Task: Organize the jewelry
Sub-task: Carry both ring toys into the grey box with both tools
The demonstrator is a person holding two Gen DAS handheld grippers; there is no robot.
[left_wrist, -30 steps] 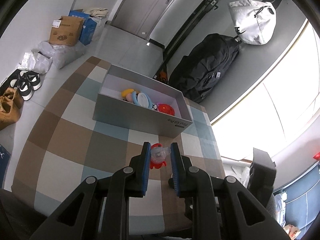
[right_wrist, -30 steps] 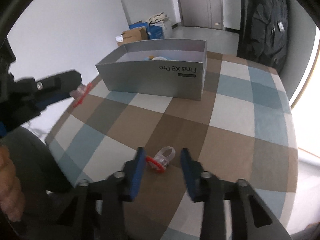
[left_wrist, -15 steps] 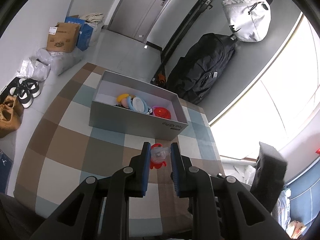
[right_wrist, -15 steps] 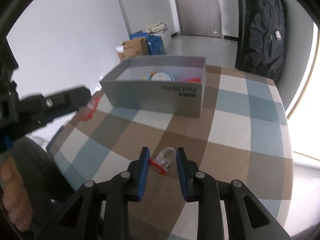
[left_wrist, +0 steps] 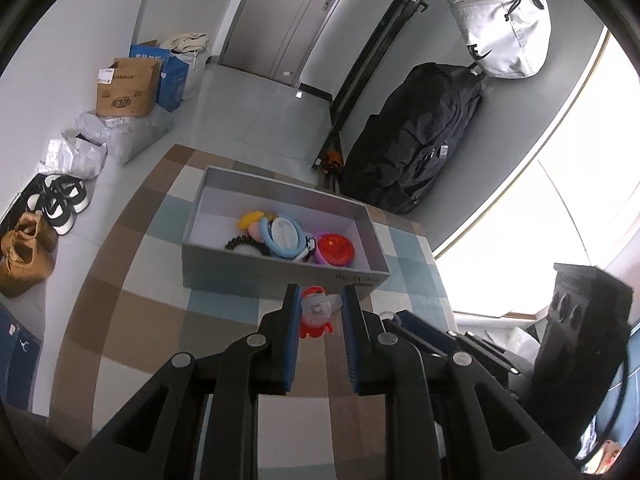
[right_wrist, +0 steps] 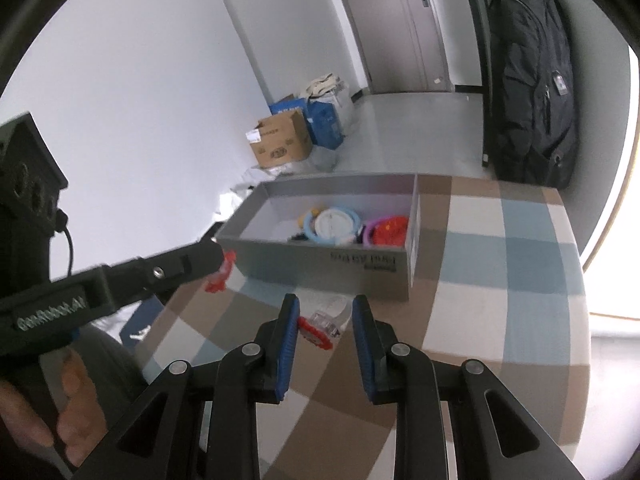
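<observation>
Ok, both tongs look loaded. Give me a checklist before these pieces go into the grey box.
1. Left tongs closed on a clear plastic ring with red top: ok.
2. Right tongs closed on a second clear ring with red trim: ok.
3. Grey cardboard box open-topped: ok.
4. Bare floor free in the box's left half: ok.
5. Both rings lifted clear of the checked tablecloth: cannot tell.

Matt cardboard box (left_wrist: pixel 256 276) (woven checked cloth (left_wrist: pixel 132 312))
</observation>
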